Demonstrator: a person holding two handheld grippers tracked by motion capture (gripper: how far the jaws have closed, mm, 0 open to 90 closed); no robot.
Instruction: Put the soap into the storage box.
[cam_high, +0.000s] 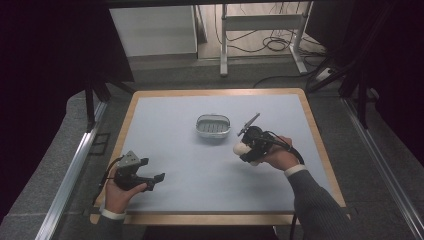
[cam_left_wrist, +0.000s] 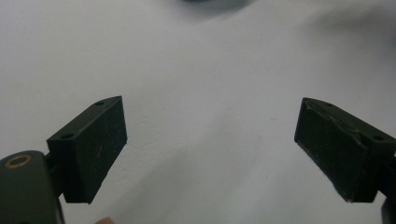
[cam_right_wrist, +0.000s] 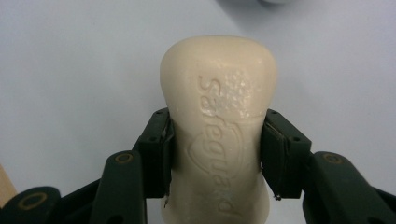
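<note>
Soap bar (cam_right_wrist: 218, 126) clamped across its waist in right gripper (cam_high: 248, 146), long axis running out past the jaws. Held above table (cam_high: 175, 150), just near-right of soap dish (cam_high: 213, 126). Left gripper (cam_high: 150, 177) spread wide, empty, well apart.

The left hand (cam_high: 116, 192) is resting near the table's front-left corner, holding the left gripper (cam_high: 150, 178) with its jaws spread wide and nothing between them. The right hand (cam_high: 280, 157) is holding the right gripper (cam_high: 243, 150) right of centre, its jaws pressing both sides of a cream soap bar (cam_right_wrist: 219, 135).
</note>
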